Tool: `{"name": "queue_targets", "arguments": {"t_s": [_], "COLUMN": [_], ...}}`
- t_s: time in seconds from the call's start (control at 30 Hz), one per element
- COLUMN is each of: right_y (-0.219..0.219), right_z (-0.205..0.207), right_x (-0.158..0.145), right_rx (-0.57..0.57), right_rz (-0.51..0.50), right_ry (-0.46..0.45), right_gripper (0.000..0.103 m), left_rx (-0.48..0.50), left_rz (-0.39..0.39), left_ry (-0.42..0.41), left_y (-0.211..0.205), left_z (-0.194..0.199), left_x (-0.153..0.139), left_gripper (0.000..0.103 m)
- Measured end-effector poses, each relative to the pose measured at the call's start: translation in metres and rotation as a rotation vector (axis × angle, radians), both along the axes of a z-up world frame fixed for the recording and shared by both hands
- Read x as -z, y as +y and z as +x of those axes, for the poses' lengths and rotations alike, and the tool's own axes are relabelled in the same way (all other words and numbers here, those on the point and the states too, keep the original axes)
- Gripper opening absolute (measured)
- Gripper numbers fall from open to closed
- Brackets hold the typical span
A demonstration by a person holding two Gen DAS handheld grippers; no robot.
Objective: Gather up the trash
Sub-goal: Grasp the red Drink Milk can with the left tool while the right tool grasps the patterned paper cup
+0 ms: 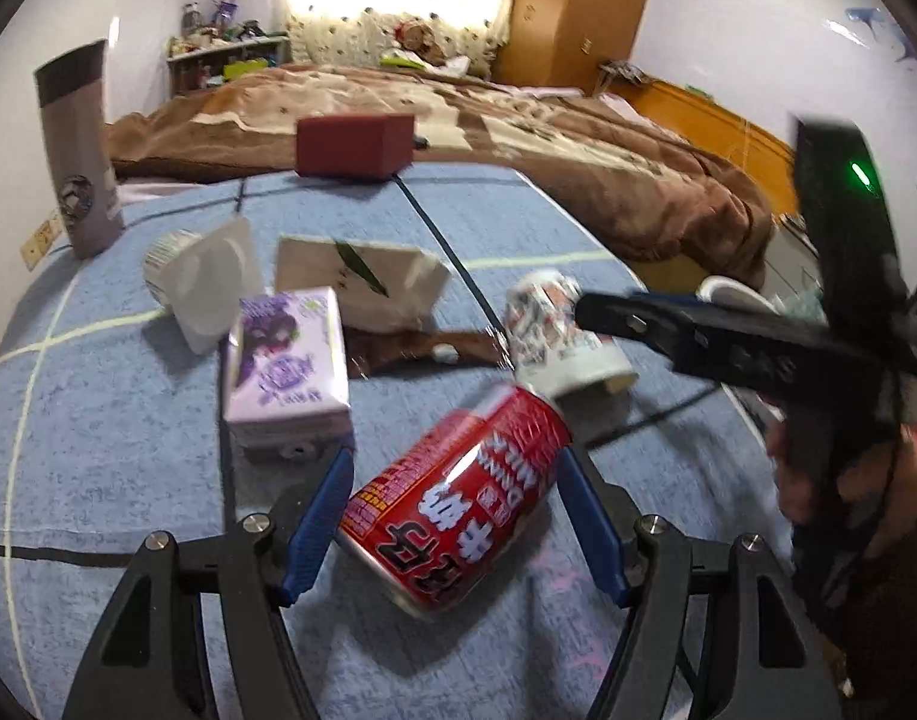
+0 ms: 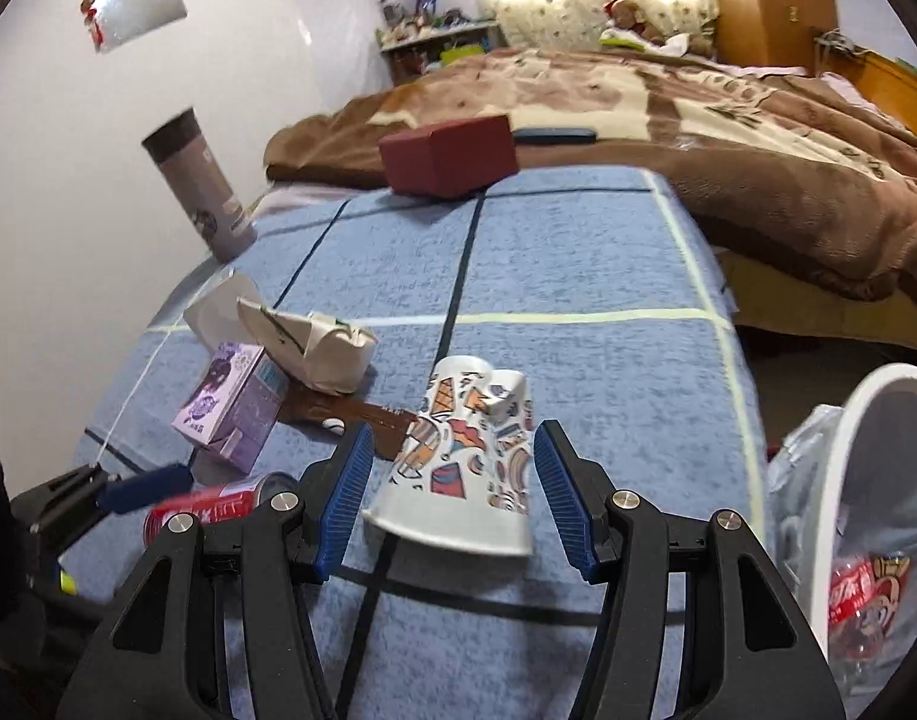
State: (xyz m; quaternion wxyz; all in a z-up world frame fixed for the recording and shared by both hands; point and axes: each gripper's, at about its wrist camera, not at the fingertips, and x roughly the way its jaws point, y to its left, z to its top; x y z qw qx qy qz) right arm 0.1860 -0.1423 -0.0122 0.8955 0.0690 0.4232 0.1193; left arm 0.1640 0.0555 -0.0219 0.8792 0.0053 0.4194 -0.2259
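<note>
The left gripper [image 1: 452, 516] has its blue fingers [image 1: 314, 531] spread, with a red can [image 1: 458, 501] lying on its side between them on the blue towel-covered surface [image 1: 98, 420]. A small gap shows on each side of the can, so the pads are not pressing it.

The right gripper [image 2: 452, 498] likewise has its fingers [image 2: 557, 498] spread around an upside-down, dented patterned paper cup [image 2: 464, 462] that stands between them, clear of both pads.

Just beyond the left fingers, to their left, stands a purple drink carton [image 1: 287, 360]. Past it lie a crumpled white paper bag [image 1: 368, 282] and a white plastic cup [image 1: 200, 276] tipped over, with a brown wrapper [image 1: 410, 348] flat on the surface between the bag and the paper cup.

To the right of the right fingers, off the surface's edge, sits a white bin [image 2: 866, 480] lined with plastic, a red-labelled bottle [image 2: 860, 606] inside it.

Farther off, a grey flask [image 1: 77, 150] stands upright at the far left and a dark red box [image 1: 353, 147] rests at the far edge. Behind them spreads a bed [image 1: 548, 138] under a brown blanket.
</note>
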Motion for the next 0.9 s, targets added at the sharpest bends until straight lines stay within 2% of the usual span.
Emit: {"name": "queue_targets", "arguments": {"t_s": [0.23, 0.3, 0.4, 0.5, 0.63, 0.83, 0.9], "right_y": [0.004, 0.002, -0.002, -0.002, -0.007, 0.007, 0.006], "right_z": [0.006, 0.006, 0.005, 0.005, 0.007, 0.01, 0.009], "right_x": [0.008, 0.009, 0.009, 0.01, 0.012, 0.015, 0.016], "right_rx": [0.002, 0.004, 0.012, -0.004, 0.004, -0.023, -0.016], "right_rz": [-0.074, -0.08, -0.078, -0.078, -0.012, -0.094, -0.089], "right_ry": [0.038, 0.04, 0.038, 0.044, 0.099, 0.073, 0.067], "right_gripper": [0.057, 0.057, 0.057, 0.057, 0.057, 0.057, 0.057], "left_rx": [0.04, 0.023, 0.009, -0.005, -0.058, -0.103, -0.111], "left_rz": [0.005, 0.019, -0.006, 0.015, -0.001, -0.02, -0.022], "left_ry": [0.024, 0.029, 0.041, 0.05, 0.062, 0.072, 0.079], "left_y": [-0.006, -0.008, -0.01, -0.013, -0.008, 0.001, 0.002], "left_z": [-0.007, -0.002, 0.003, 0.009, 0.016, 0.018, 0.018], "left_x": [0.004, 0.006, 0.008, 0.013, 0.017, 0.021, 0.023], "left_gripper": [0.072, 0.072, 0.072, 0.072, 0.072, 0.072, 0.068]}}
